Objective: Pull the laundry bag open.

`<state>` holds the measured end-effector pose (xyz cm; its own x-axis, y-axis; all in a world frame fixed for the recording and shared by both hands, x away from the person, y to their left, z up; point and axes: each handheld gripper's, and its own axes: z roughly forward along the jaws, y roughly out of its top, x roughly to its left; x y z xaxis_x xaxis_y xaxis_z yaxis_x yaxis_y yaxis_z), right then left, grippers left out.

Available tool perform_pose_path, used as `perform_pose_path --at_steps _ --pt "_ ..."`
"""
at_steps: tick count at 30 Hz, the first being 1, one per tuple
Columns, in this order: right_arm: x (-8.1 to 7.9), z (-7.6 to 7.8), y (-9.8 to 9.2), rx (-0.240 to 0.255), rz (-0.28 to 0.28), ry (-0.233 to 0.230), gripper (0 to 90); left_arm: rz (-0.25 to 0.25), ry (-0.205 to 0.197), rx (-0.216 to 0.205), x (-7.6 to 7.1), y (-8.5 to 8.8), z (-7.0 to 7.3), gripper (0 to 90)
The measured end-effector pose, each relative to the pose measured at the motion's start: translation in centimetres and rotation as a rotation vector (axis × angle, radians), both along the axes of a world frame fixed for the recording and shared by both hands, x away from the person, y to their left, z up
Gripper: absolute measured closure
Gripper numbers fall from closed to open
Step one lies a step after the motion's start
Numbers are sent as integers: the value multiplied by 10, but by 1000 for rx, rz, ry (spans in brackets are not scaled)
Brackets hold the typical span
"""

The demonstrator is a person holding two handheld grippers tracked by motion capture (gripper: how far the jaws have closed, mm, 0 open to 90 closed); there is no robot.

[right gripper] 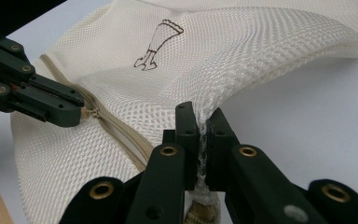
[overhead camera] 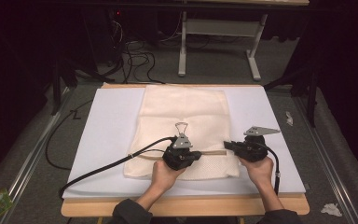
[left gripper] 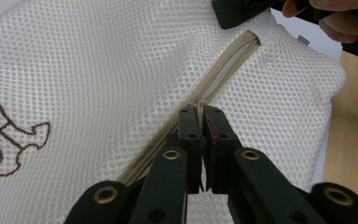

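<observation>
At the mesh laundry bag's near edge: right gripper clamps the corner taut, left gripper is pinched on the zipper pull to run it.

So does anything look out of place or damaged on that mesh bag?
Nothing looks torn. The mesh bag lies flat except at one edge, bunched and lifted where the right gripper pinches it. The left gripper is closed at the zipper.

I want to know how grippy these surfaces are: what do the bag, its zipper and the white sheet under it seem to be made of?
The bag looks like cream synthetic mesh, matte, judging by its even grid of small holes. Its zipper seems a beige fabric tape with fine teeth, probably plastic; no metal shine shows. The white sheet looks like smooth matte foam or board; which one the look leaves open.
</observation>
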<state>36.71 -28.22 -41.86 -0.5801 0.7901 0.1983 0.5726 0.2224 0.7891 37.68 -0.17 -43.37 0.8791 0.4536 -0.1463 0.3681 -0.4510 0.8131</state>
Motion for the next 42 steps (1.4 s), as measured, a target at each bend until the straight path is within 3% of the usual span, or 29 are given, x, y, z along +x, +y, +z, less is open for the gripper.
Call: perform_pose_path --at_steps 7,13,42 --pt "0 1 -1 3 -7 -3 877 18 14 -11 1 10 -1 869" --pt "0 1 0 2 -7 -3 877 22 0 -6 0 12 1 869" --pt "2 2 -6 5 -24 -5 877 66 2 -24 1 38 1 869"
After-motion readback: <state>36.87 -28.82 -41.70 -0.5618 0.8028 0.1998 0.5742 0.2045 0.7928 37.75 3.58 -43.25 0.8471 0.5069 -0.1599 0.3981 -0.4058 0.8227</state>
